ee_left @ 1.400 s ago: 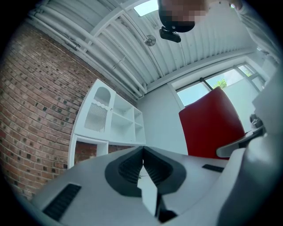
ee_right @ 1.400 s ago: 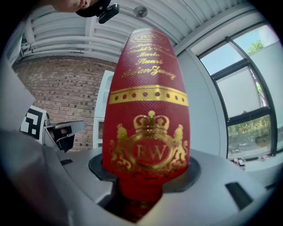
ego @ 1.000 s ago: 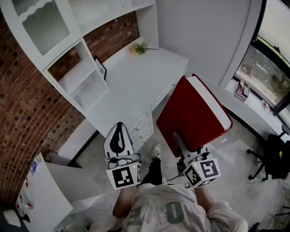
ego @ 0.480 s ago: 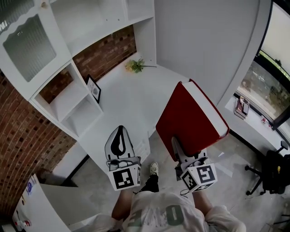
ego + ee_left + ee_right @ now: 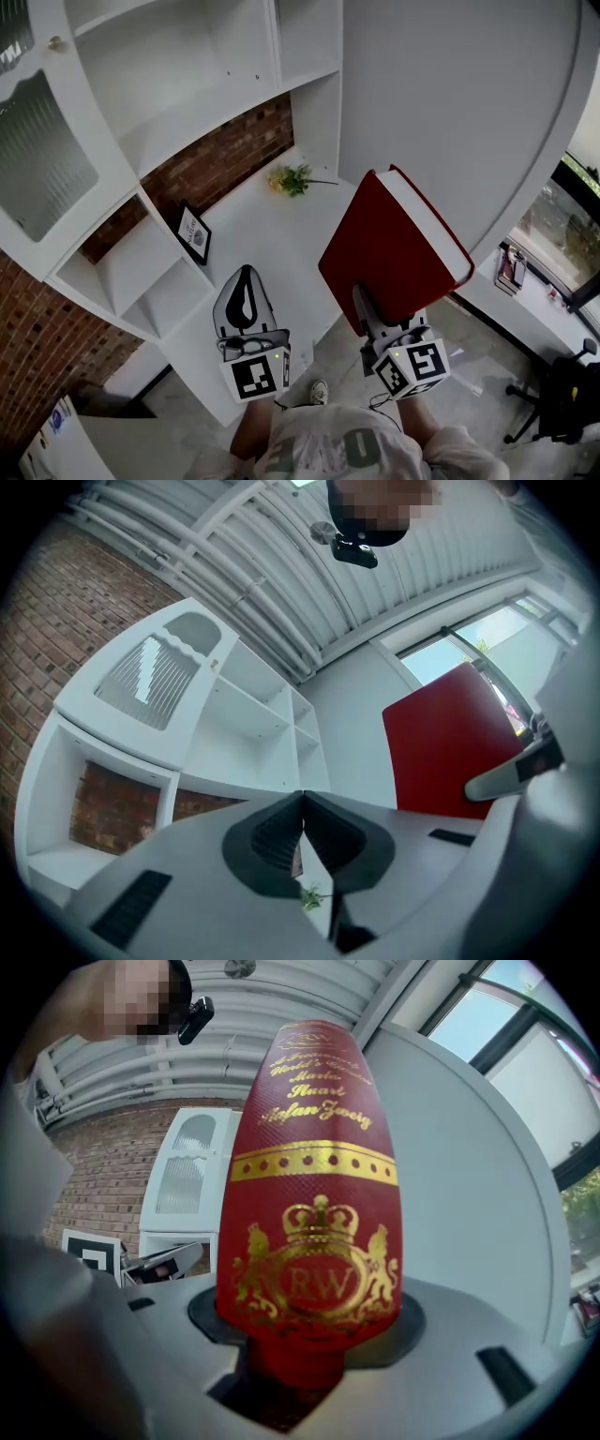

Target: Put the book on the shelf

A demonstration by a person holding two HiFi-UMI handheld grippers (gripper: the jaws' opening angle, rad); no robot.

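Observation:
A thick red book (image 5: 389, 248) with white page edges stands tilted in my right gripper (image 5: 369, 315), whose jaws are shut on its lower end, above the front edge of the white desk (image 5: 272, 234). In the right gripper view its gold-crested spine (image 5: 314, 1194) rises straight up from between the jaws of that gripper (image 5: 309, 1340). My left gripper (image 5: 244, 284) hangs beside it on the left, shut and empty; its black pads (image 5: 281, 832) meet. The white shelf unit (image 5: 216, 84) with open compartments stands ahead above the desk, and shows as the shelves (image 5: 253, 714) in the left gripper view.
On the desk lie a small bunch of flowers (image 5: 291, 178) and a framed picture (image 5: 194, 234) leaning by lower cubbies. A glass-fronted cabinet door (image 5: 37, 150) is at the left. A white wall (image 5: 450, 103) is right; a window sill with books (image 5: 511, 267) and an office chair (image 5: 567, 403) lie beyond.
Both grippers and the person have come closer to the desk and shelves. The red book, still gripped, now hangs over the desk's edge instead of the floor.

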